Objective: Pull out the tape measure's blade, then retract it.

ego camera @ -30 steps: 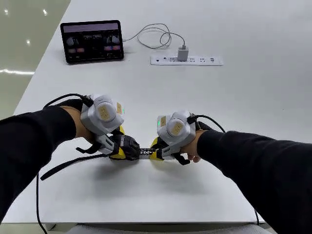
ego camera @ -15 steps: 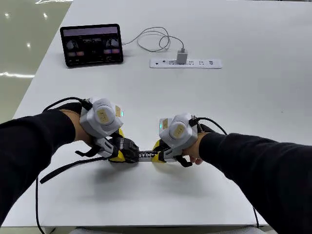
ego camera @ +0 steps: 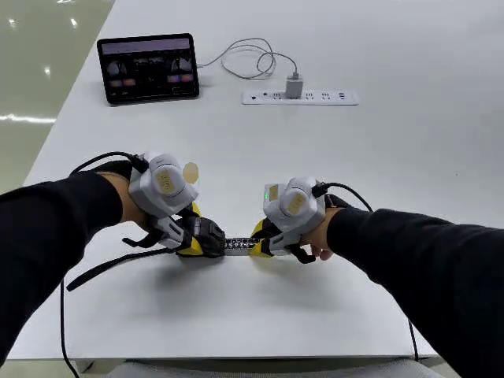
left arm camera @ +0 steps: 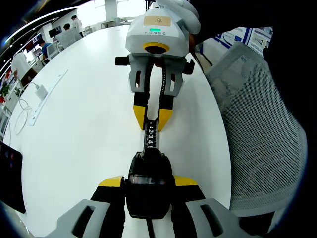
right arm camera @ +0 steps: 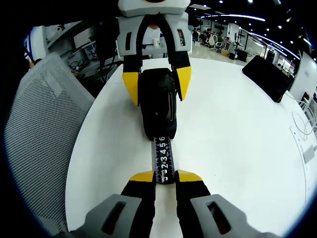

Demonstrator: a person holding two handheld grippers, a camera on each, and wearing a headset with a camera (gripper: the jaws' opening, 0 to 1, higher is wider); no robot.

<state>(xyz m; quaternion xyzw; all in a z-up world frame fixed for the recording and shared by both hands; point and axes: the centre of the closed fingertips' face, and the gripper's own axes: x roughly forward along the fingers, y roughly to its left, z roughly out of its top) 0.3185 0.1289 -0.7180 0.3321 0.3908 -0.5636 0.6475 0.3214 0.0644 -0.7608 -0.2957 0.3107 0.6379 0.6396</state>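
Note:
A black tape measure case (ego camera: 206, 237) lies near the front of the white table (ego camera: 331, 157), with my left gripper (ego camera: 193, 240) shut on it. In the left gripper view the case (left arm camera: 148, 181) sits between the yellow-tipped jaws. A short length of black blade (ego camera: 239, 244) with white numbers runs from the case to my right gripper (ego camera: 258, 247), which is shut on the blade's end. The right gripper view shows the blade (right arm camera: 163, 158) reaching about the 6 mark from its jaws to the case (right arm camera: 158, 106). The blade (left arm camera: 151, 134) lies flat just above the table.
A tablet (ego camera: 148, 67) stands at the far left of the table. A white power strip (ego camera: 299, 97) with a plugged charger and looped cable (ego camera: 250, 57) lies behind the grippers. A grey mesh chair (left arm camera: 257, 129) sits at the table's front edge.
My right gripper has moved a little to the right, and more of the blade shows between the two grippers. The left gripper has stayed in place on the case.

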